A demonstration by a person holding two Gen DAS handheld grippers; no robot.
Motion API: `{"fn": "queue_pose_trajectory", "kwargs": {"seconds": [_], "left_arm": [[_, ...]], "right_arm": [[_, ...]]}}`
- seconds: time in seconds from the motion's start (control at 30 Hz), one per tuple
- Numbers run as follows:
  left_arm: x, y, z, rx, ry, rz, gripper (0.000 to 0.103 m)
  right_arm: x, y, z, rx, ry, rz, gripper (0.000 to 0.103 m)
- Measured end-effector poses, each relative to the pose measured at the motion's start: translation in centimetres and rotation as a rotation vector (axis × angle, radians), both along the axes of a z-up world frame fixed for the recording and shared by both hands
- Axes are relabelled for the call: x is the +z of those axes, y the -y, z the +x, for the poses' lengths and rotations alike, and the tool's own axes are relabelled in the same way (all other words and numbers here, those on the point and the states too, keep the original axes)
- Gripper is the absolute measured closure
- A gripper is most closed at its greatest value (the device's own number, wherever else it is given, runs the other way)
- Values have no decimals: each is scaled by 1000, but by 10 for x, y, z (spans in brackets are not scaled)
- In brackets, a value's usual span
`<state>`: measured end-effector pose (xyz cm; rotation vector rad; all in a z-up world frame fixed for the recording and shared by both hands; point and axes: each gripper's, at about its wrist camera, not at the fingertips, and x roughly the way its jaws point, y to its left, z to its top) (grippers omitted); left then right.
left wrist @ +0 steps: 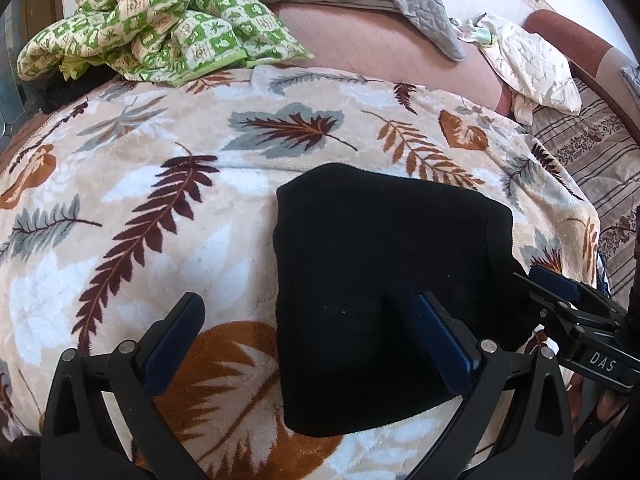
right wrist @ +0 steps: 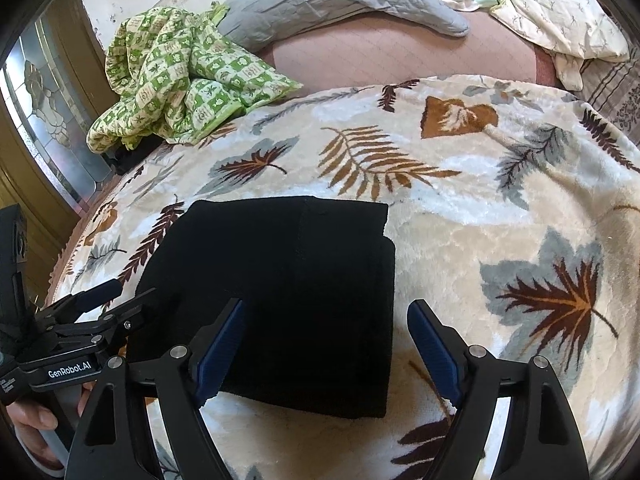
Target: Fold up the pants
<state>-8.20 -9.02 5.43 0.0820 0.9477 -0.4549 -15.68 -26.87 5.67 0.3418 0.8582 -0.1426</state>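
The black pants (right wrist: 276, 292) lie folded; left gripper (left wrist: 308, 328) and right gripper (right wrist: 326, 332) hover agape, empty, needing only withdrawal

Pants (right wrist: 280, 296) on blanket (right wrist: 460, 208); quilt (right wrist: 176, 76) behind.

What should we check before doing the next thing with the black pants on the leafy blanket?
1. Black pants folded into a compact block: ok.
2. Edges lined up: not ok, one layer sticks out at the far right corner.
3. Pants lying flat on the leaf blanket: ok.
4. Left gripper open, holding nothing: ok.
5. Right gripper open, holding nothing: ok.
6. Green checked cloth away from the pants: ok.
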Motion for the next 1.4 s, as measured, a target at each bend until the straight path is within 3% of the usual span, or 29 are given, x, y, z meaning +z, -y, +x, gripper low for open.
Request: {"fn": "queue_pose_trajectory", "kwargs": {"seconds": [0.97,1.4], "left_arm": [[-13,3,7,-19,-55,-23,0],[-18,7,14,-23,-72,-30,0]], "right_arm": [[-17,13,8,-3,-22,49,19],[-31,22,21,10,-28,145,16]]}}
